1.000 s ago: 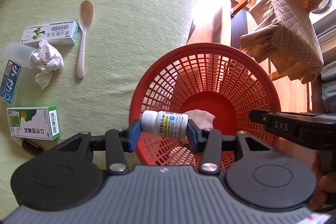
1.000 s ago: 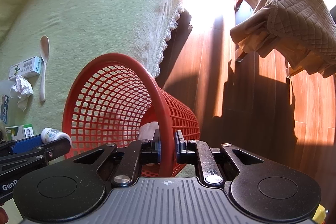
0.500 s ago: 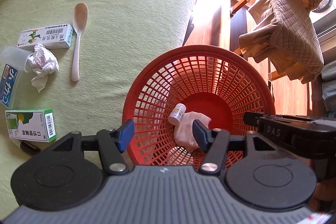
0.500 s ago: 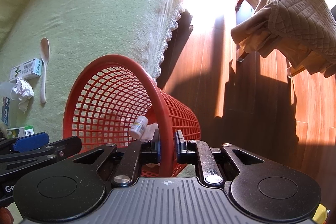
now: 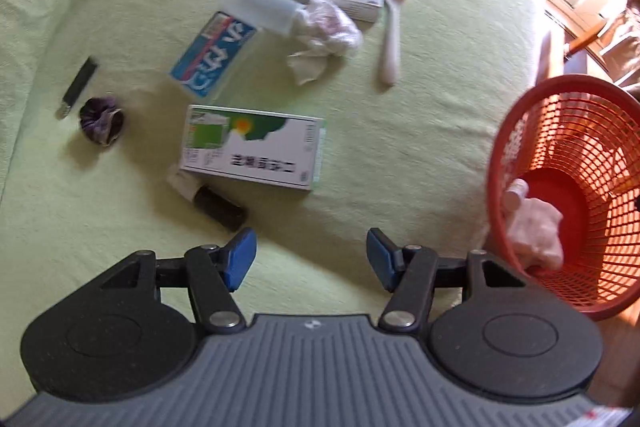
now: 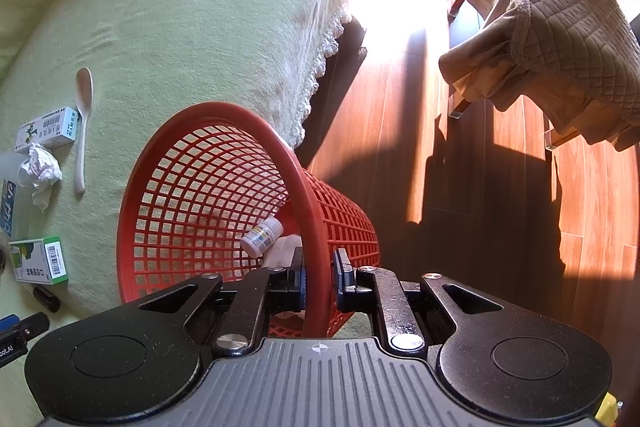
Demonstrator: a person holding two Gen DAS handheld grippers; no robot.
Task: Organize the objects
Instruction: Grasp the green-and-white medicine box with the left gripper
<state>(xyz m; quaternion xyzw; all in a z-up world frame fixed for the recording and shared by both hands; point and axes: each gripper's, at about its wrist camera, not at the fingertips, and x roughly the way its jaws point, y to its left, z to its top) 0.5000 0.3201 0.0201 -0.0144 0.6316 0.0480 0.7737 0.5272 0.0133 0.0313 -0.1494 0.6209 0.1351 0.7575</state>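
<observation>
Right tongs (image 6: 319,281) clamped on the red basket (image 6: 224,195) rim. Pill bottle (image 6: 262,236) lies inside it, just ahead of those tongs. Left tongs (image 5: 311,259) open, nothing between them, over the bed (image 5: 400,147); dark vial (image 5: 219,213) and green box (image 5: 252,147) just ahead-left.

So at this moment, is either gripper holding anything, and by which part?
The right gripper is shut on the red basket, clamping its rim. The left gripper holds nothing; its jaws stand open over the green cover.
</observation>
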